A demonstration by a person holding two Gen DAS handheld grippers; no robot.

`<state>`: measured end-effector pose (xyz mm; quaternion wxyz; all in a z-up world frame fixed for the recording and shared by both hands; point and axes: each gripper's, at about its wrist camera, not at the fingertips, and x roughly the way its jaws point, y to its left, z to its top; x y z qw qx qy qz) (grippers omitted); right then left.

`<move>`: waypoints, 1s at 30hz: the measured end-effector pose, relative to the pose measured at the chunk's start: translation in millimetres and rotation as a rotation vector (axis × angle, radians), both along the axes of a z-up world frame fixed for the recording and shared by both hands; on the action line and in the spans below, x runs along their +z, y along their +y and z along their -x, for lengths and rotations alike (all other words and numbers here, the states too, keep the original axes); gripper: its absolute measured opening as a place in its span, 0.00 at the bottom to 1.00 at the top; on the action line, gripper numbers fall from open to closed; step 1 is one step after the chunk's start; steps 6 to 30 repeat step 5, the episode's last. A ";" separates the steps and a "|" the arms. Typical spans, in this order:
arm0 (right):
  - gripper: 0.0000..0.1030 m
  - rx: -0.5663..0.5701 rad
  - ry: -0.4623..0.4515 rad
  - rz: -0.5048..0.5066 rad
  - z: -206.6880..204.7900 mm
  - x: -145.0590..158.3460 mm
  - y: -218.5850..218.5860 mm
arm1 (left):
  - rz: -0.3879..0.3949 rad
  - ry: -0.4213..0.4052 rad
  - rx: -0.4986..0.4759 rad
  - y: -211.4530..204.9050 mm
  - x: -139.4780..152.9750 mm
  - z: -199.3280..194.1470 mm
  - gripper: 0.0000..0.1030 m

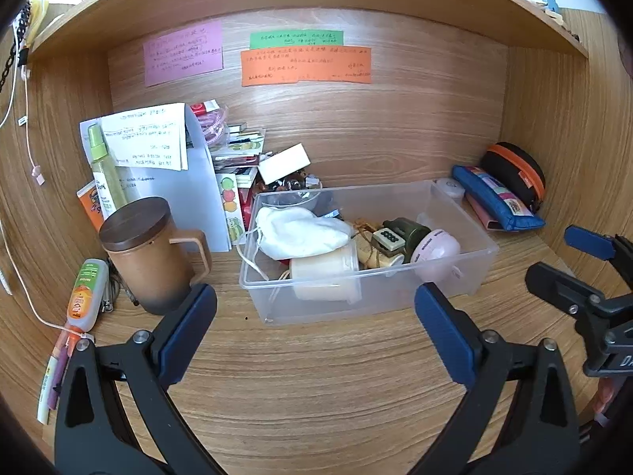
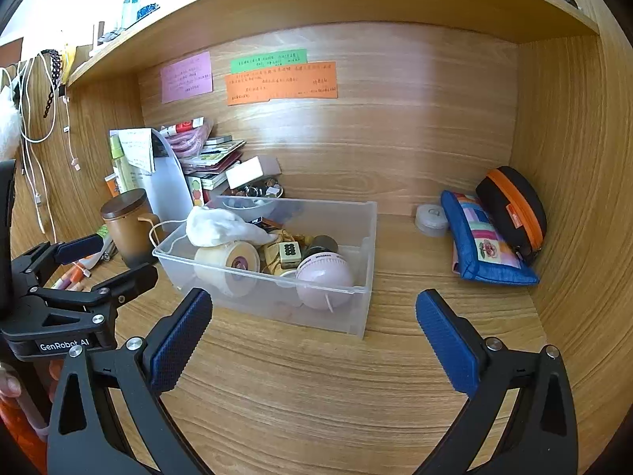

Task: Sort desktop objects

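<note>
A clear plastic bin point(image 1: 470, 273) point(image 2: 356, 308) stands on the wooden desk. It holds a white cloth point(image 1: 300, 233) point(image 2: 221, 225), a cream tape roll point(image 1: 324, 277) point(image 2: 229, 265), a pink round gadget point(image 1: 435, 249) point(image 2: 324, 277) and a green dice block point(image 1: 389, 239) point(image 2: 289, 251). My left gripper point(image 1: 314, 316) is open and empty in front of the bin. My right gripper point(image 2: 312, 324) is open and empty, just before the bin's near right corner. Each gripper shows at the edge of the other's view.
A brown lidded mug point(image 1: 150, 253) point(image 2: 126, 225), an orange-label tube point(image 1: 85, 297) and pens lie at left. Papers, a green spray bottle point(image 1: 103, 166) and stacked books stand behind. A blue pouch point(image 2: 486, 241), a black-orange case point(image 2: 514, 209) and a round tin point(image 2: 431, 217) sit at right.
</note>
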<state>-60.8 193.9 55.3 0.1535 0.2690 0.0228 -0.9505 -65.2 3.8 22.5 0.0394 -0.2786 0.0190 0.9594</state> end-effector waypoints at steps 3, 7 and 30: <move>1.00 0.000 -0.008 0.000 3.0 -2.1 -1.0 | -0.004 0.006 -0.007 0.6 1.5 -0.1 0.99; 1.00 0.003 -0.013 0.003 5.0 -3.2 -1.0 | -0.003 0.002 0.000 1.2 2.4 1.9 0.99; 1.00 0.003 -0.013 0.003 5.0 -3.2 -1.0 | -0.003 0.002 0.000 1.2 2.4 1.9 0.99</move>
